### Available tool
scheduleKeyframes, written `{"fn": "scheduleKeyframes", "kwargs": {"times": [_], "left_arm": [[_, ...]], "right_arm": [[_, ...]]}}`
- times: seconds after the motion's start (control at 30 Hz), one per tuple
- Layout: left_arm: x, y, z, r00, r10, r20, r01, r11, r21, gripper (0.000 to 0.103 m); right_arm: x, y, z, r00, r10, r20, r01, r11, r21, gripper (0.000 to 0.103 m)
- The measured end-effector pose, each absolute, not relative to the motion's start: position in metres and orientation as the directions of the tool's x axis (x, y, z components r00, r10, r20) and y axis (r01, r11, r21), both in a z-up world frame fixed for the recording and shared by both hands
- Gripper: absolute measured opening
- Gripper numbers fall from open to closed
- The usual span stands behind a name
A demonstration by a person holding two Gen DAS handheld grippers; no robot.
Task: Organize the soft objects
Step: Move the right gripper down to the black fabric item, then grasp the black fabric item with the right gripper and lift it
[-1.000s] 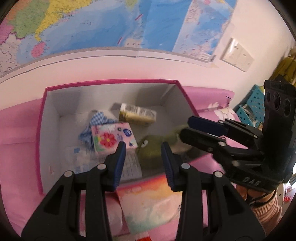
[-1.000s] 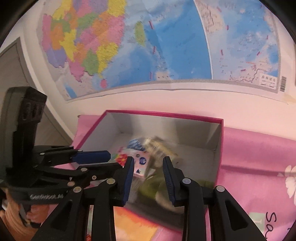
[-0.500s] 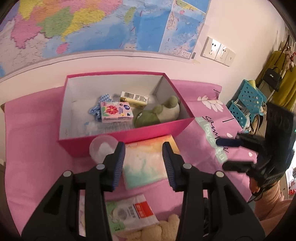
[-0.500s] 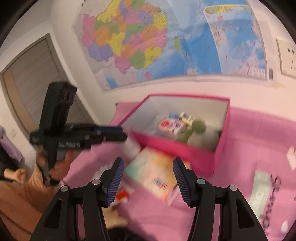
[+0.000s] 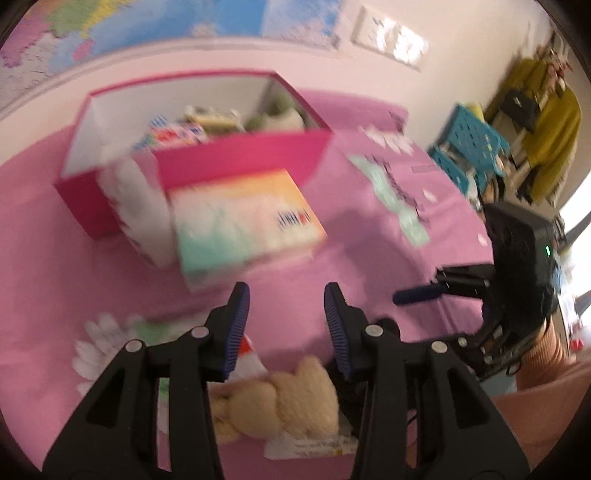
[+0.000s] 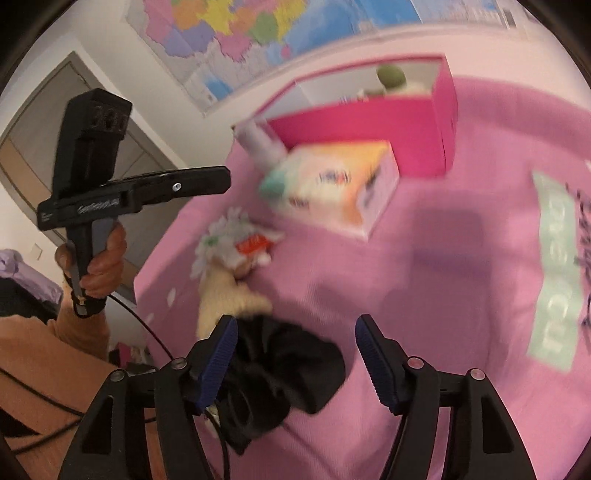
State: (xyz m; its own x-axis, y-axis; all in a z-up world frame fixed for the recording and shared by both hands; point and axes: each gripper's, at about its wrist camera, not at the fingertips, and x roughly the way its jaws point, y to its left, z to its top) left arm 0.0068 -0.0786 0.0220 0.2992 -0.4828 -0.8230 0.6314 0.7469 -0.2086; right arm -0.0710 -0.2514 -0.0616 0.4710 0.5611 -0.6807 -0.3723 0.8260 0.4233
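A pink box (image 5: 236,158) stands at the back of the pink cloth and holds a green plush (image 5: 275,112) and small packs. A pastel tissue pack (image 5: 243,225) and a white roll (image 5: 138,206) lie in front of it. My left gripper (image 5: 286,328) is open and empty above a beige plush (image 5: 284,402). My right gripper (image 6: 293,358) is open over a black cloth (image 6: 280,373), with the beige plush (image 6: 225,299) just beyond. Both views are blurred.
A white and red wipes packet (image 6: 240,240) lies beside the beige plush. Turquoise crates (image 5: 469,147) and yellow clothing (image 5: 546,136) stand at the right. A wall map (image 6: 258,29) hangs behind the box. The pink box also shows in the right wrist view (image 6: 369,122).
Both grippers have pulled back from the box and dropped toward the near items. The right gripper has opened wider. The beige plush and black cloth have come into view.
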Motion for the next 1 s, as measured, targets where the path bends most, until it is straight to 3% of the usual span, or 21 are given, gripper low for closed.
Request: {"fn": "scheduleKeyframes", "kwargs": {"times": [0.27,0.33,0.4,0.5,1.0], "left_arm": [[-0.020,-0.094,-0.004,0.195,-0.492,-0.849,0.701,0.675,-0.230,0.043],[-0.023,-0.097,-0.008,0.179,-0.490,-0.853,0.710,0.664,-0.233,0.043],[-0.026,-0.098,-0.010,0.164,-0.490,-0.856,0.716,0.656,-0.238,0.043],[-0.031,-0.099,-0.014,0.149,-0.489,-0.860,0.730,0.641,-0.238,0.043],[-0.017,-0.119,-0.022,0.050,-0.519,-0.853,0.746,0.587,-0.313,0.043]], "right_arm": [[-0.069,-0.237,-0.090,0.404,0.580,-0.707,-0.375,0.810,0.450,0.071],[-0.068,-0.235,-0.091,0.399,0.587,-0.704,-0.383,0.804,0.454,0.062],[-0.068,-0.232,-0.093,0.388,0.587,-0.710,-0.393,0.802,0.449,0.023],[-0.073,-0.231,-0.091,0.401,0.576,-0.712,-0.405,0.809,0.427,0.014],[-0.066,-0.245,-0.027,0.568,0.594,-0.570,-0.436,0.804,0.404,0.008]]}}
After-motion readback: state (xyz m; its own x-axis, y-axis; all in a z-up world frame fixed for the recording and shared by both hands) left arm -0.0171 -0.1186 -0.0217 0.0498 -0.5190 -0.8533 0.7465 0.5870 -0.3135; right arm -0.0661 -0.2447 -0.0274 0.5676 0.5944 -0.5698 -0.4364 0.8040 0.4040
